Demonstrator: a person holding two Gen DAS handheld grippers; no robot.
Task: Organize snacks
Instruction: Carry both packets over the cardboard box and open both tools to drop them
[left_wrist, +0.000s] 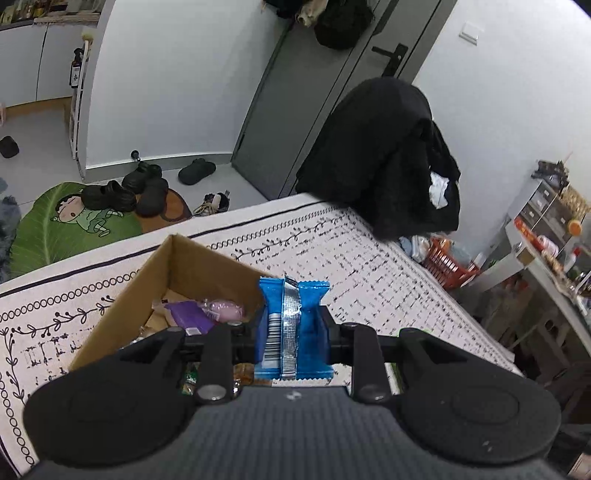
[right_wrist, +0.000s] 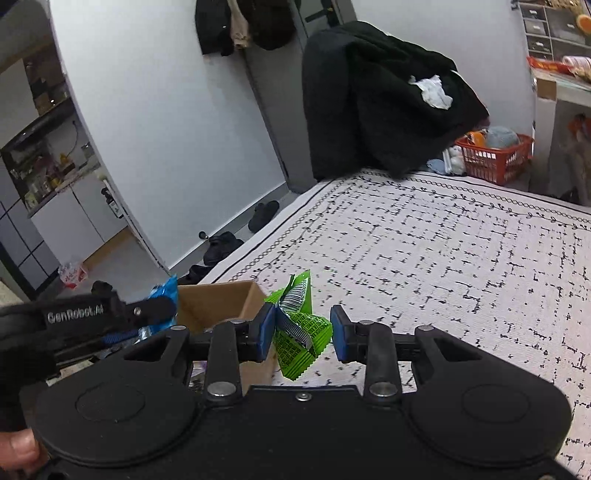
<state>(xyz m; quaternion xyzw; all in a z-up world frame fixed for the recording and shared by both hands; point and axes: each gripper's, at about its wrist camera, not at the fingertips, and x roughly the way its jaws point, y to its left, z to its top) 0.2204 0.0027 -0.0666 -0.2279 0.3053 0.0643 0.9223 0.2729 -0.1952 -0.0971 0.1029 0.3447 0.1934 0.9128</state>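
Both tools carry a snack above a table (right_wrist: 461, 240) spread with a white cloth printed in black dashes and vine borders. An open brown cardboard box (left_wrist: 147, 284) stands on that cloth; its near end is cut off behind the left tool's black body, and of its contents only a purple packet (left_wrist: 190, 315), a pink wrapped piece (left_wrist: 225, 309) and some unreadable wrappers lower down can be made out.

Left tool (left_wrist: 291, 330): its fingers are closed onto a blue foil snack packet (left_wrist: 295, 328), held upright over the box's right corner, back seam facing the camera, with a silver strip down the middle, a barcode to its left and crimped ends. The pads themselves are mostly hidden by the packet.

Right tool (right_wrist: 301, 332): its blue pads stand part-way apart with a crumpled green snack wrapper (right_wrist: 301, 332) between them. The left pad touches the wrapper; whether the right pad does is hard to tell. It hangs just right of the box, barcode showing near its tip.
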